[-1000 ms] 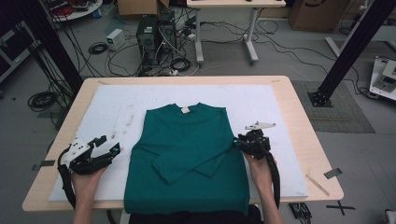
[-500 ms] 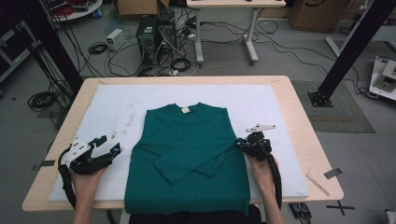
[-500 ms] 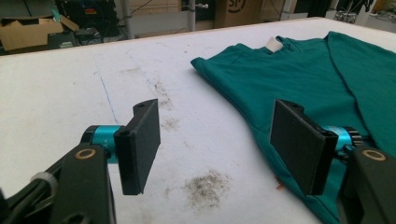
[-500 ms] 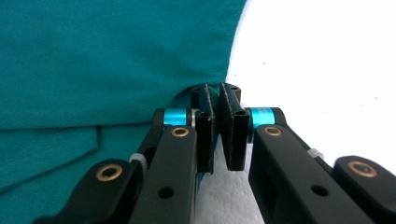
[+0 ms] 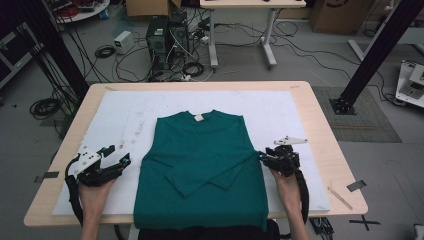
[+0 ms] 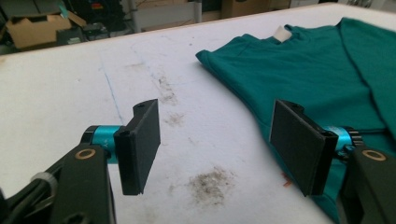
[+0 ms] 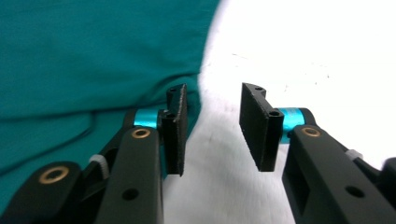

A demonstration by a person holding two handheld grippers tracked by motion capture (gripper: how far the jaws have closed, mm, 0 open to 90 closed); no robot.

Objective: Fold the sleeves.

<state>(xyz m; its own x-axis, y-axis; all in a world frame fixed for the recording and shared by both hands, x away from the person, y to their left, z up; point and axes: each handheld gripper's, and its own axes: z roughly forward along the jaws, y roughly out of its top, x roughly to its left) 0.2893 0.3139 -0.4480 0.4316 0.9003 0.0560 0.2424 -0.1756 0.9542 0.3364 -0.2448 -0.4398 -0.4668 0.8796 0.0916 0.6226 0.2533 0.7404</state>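
The green shirt (image 5: 200,170) is lying flat on the white mat (image 5: 280,107), sleeves folded in. The right gripper (image 5: 264,158) has just been opening its jaws beside the shirt's edge, nothing between them. The left gripper (image 5: 120,160) is waiting, jaws spread. Next, both probably need to pinch the shirt's sides.

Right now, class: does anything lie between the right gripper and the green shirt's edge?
Nothing visible does. The right gripper, fingers apart and just opened, sits at the shirt edge over bare white mat.

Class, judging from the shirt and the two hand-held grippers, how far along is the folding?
Done: both sleeves folded across the green shirt. In hand: nothing; the right hand-held gripper, jaws just opening, sits at the shirt's edge, the left hand-held gripper open beside it. Left: folding the body.
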